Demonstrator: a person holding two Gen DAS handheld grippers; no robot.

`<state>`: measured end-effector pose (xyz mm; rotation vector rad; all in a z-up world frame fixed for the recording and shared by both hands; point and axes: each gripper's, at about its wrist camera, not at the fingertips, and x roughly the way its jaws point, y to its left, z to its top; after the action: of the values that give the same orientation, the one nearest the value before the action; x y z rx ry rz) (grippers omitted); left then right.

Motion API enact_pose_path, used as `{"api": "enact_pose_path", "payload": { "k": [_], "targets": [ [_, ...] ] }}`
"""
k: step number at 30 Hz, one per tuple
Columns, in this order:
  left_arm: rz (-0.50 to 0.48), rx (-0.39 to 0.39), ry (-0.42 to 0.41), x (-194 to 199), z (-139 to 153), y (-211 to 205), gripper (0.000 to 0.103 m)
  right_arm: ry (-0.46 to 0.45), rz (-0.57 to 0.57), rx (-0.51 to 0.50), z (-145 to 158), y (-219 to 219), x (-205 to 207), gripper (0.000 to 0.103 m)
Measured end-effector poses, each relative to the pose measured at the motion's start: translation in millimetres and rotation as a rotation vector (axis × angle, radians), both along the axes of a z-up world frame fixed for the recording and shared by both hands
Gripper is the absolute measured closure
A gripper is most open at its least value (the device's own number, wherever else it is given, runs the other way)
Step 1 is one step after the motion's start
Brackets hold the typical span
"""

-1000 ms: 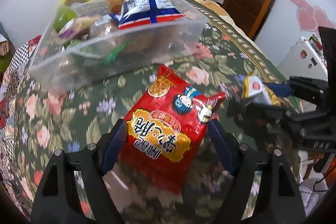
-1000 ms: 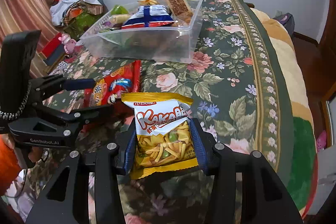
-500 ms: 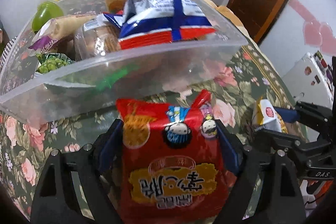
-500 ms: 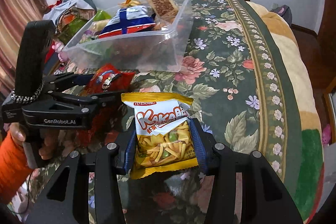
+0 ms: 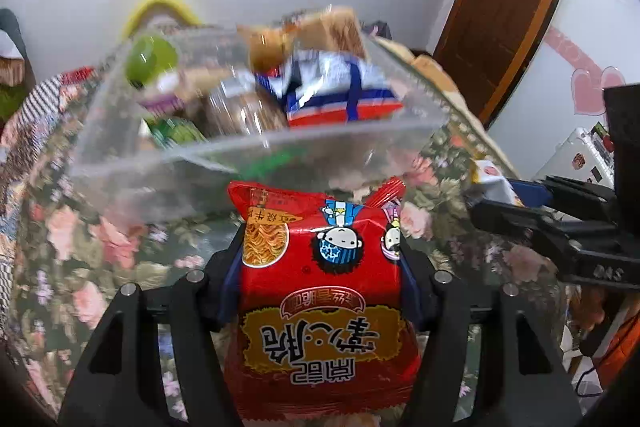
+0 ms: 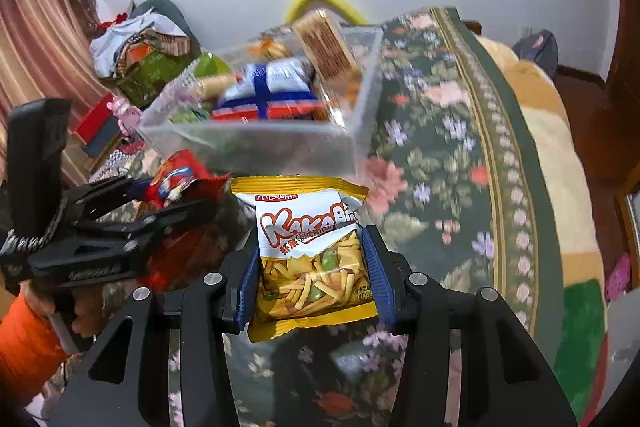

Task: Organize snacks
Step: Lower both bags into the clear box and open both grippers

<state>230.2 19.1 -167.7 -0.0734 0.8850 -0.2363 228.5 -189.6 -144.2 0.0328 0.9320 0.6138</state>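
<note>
The left gripper (image 5: 322, 263) pinches the red noodle-snack packet (image 5: 320, 307) across its width, its jaws having just closed in on it; the right gripper (image 6: 310, 275) is clamped on the yellow KakaBro crisp packet (image 6: 308, 259) at mid-body. Both packets hang clear of the floral bedspread (image 6: 440, 155), just short of the clear plastic bin (image 5: 256, 163), which already holds a blue-and-white packet (image 5: 336, 91) and other snacks. Judged handling: both packets are light, air-filled, crinkly film; contents are brittle, so moderate pressure is advised; film is slippery, so grip across the body, not at the sealed edges; release above the bin.
</note>
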Motion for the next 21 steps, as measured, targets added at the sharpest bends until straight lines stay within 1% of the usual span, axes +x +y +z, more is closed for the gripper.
{"api": "enact_pose_path", "payload": {
  "k": [3, 6, 10, 13, 17, 21],
  "targets": [
    [0.024, 0.018, -0.056, -8.1, 21.3, 4.8, 0.039, -0.031, 0.003, 0.016, 13.8, 6.6, 4.0, 0.059],
    [0.052, 0.012, -0.098, -11.6, 40.9, 15.1, 0.039, -0.06, 0.009, 0.028, 23.8, 14.6, 10.5, 0.059],
    [0.099, -0.004, -0.142, -1.6, 61.8, 28.6, 0.039, -0.109, 0.014, 0.041, 38.8, 26.7, 18.9, 0.059],
    [0.13, -0.015, -0.153, 14.4, 67.0, 30.7, 0.039, -0.135, 0.022, 0.043, 45.3, 36.9, 26.8, 0.059],
    [0.17, -0.026, -0.164, 36.4, 75.4, 44.1, 0.039, -0.17, 0.03, 0.034, 51.9, 50.3, 35.7, 0.059],
    [0.204, -0.026, -0.167, 57.0, 73.7, 53.1, 0.039, -0.178, 0.034, 0.034, 52.7, 63.5, 48.7, 0.059]
  ]
}}
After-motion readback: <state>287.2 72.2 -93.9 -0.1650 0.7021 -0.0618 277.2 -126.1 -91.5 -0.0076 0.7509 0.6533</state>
